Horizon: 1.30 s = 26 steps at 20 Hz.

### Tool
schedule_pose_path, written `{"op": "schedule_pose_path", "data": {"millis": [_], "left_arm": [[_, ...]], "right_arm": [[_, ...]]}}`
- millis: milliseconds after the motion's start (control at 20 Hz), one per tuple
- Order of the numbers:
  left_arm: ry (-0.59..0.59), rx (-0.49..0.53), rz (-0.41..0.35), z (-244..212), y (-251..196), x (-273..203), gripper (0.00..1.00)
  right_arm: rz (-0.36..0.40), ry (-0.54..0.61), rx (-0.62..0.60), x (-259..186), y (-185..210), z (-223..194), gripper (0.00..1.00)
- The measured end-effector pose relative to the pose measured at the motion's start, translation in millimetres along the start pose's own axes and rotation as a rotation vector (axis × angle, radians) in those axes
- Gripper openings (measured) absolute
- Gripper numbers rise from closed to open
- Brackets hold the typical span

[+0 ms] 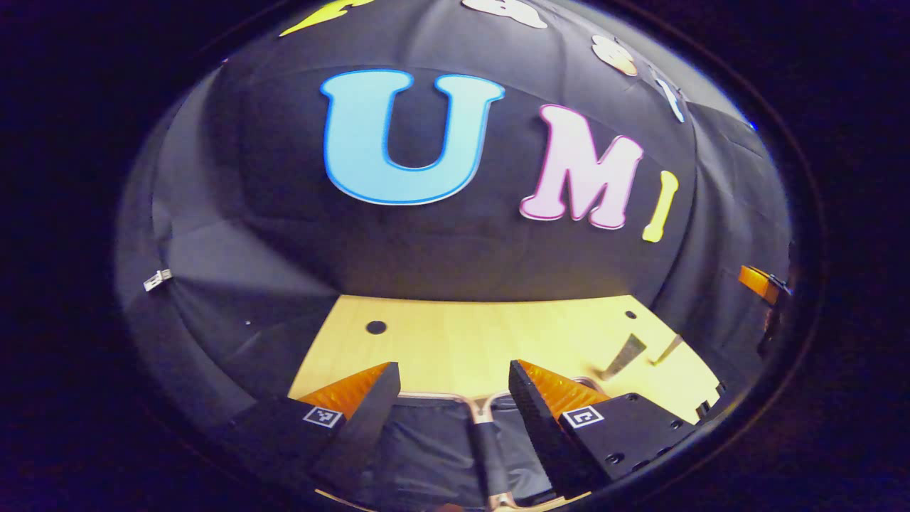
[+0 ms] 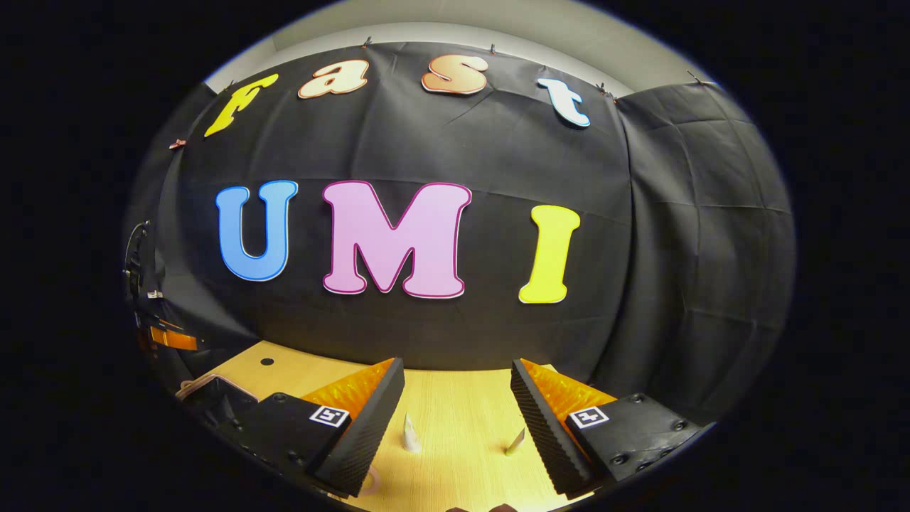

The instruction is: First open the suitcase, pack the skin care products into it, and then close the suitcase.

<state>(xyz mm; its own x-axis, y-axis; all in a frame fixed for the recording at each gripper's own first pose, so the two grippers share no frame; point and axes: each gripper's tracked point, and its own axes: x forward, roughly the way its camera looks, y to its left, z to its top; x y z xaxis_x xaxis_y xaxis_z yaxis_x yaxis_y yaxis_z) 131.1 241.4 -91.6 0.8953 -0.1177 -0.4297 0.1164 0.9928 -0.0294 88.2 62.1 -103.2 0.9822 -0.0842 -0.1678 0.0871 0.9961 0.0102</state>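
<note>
Between the parted fingers of the left gripper (image 1: 453, 398), in the left gripper view, lies the dark suitcase (image 1: 426, 448) with its central handle (image 1: 486, 444) — jaws wide apart, gripping nothing. It sits at the near edge of the wooden table (image 1: 462, 341). In the right gripper view, the right gripper (image 2: 457, 405) is likewise spread and empty; two small skin care tubes (image 2: 410, 434) stand upright on the table between its fingers — touching neither. The suitcase corner shows at far left.

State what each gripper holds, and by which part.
Nothing. The left gripper hangs open above the suitcase; the right gripper is open over the table.
</note>
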Motion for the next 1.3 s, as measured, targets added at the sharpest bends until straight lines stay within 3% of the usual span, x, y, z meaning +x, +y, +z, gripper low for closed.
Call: {"op": "schedule_pose_path", "data": {"millis": [200, 300, 550, 850, 1200, 1300], "left_arm": [[0.056, -0.003, -0.172, -18, -102, 16, 0.96], [0.115, 0.024, -0.215, -36, -144, 32, 0.96], [0.29, 0.07, -0.274, -91, -225, 84, 0.96], [0.452, 0.068, -0.246, -158, -281, 166, 0.96], [0.523, 0.096, -0.108, -220, -281, 282, 0.97], [0.502, 0.087, -0.104, -222, -289, 304, 0.49]], "right_arm": [[0.045, 0.019, -0.006, -8, -10, -10, 0.92], [0.055, 0.019, -0.007, -12, -20, -12, 0.96], [0.075, 0.06, -0.021, -19, -49, -33, 0.96], [0.127, 0.171, 0.026, -16, -70, -73, 0.97], [0.164, 0.334, 0.023, 5, -109, -143, 0.97], [0.187, 0.39, 0.041, 15, -115, -170, 0.97]]}}
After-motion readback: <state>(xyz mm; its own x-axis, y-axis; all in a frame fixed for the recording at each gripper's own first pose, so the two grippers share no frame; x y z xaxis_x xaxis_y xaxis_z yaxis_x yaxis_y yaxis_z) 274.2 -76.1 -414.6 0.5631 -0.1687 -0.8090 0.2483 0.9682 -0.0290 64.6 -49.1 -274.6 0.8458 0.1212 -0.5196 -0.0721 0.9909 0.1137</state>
